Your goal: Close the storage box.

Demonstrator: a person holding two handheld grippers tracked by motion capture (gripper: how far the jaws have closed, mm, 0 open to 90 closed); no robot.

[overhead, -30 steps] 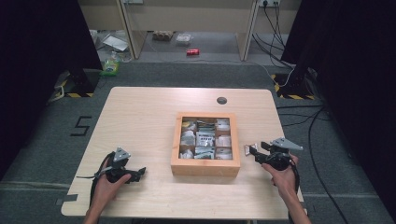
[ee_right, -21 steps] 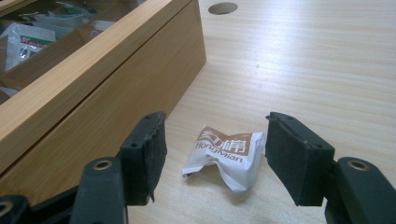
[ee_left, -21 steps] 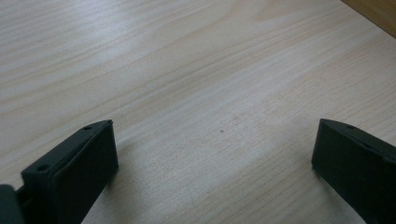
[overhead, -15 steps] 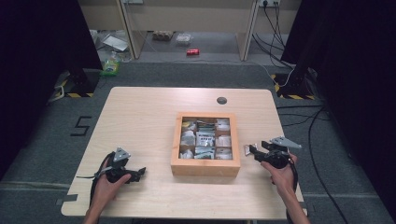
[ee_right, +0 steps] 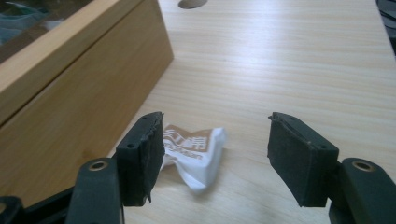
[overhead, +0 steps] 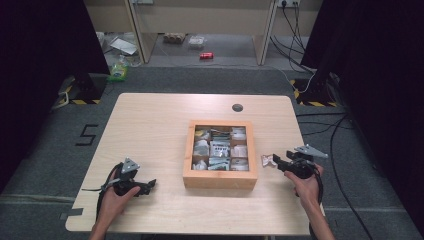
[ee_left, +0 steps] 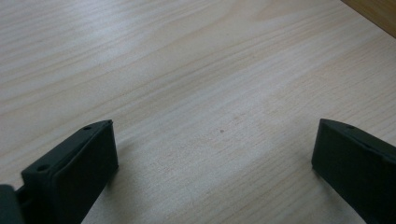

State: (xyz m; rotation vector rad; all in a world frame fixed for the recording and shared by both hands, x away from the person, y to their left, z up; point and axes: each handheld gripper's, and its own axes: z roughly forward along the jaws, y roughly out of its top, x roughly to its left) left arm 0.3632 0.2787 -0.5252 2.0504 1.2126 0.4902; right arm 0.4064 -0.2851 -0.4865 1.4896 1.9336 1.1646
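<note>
Pale wood grain covers the table (overhead: 150, 130) in the high view; a shallow wooden box (overhead: 220, 177) sits right of centre, its compartments holding small sachets; the right gripper (overhead: 274, 162) lies just right of the box's near right corner, held in the person's right hand (overhead: 306, 181), with a crumpled white and brown sachet (overhead: 268, 160) at its tip, on the table and outside the box; the left gripper (overhead: 145, 186) rests well apart at the near left, in the left hand (overhead: 116, 196), close to nothing; a dark round hole (overhead: 237, 107) marks the far side of the table.

Left gripper view: its two black jaws stand wide apart over bare wood, holding nothing; a corner of the box (ee_left: 373, 9) shows at the far right.

Right gripper view: the jaws have just been opening and now stand well apart; the sachet (ee_right: 196, 151) lies on the table between them, close against the left jaw, perhaps touching it, clear of the right one; neither pad presses it, so it is not gripped; the box wall (ee_right: 79, 93) rises just to its left.

Judging by this, the step in hand is setting a sachet down beside the box, or releasing it; the next move probably calls for lifting the right gripper straight off without dragging the light packet, which could cling to the left pad; then a reach over the box rim for another.
</note>
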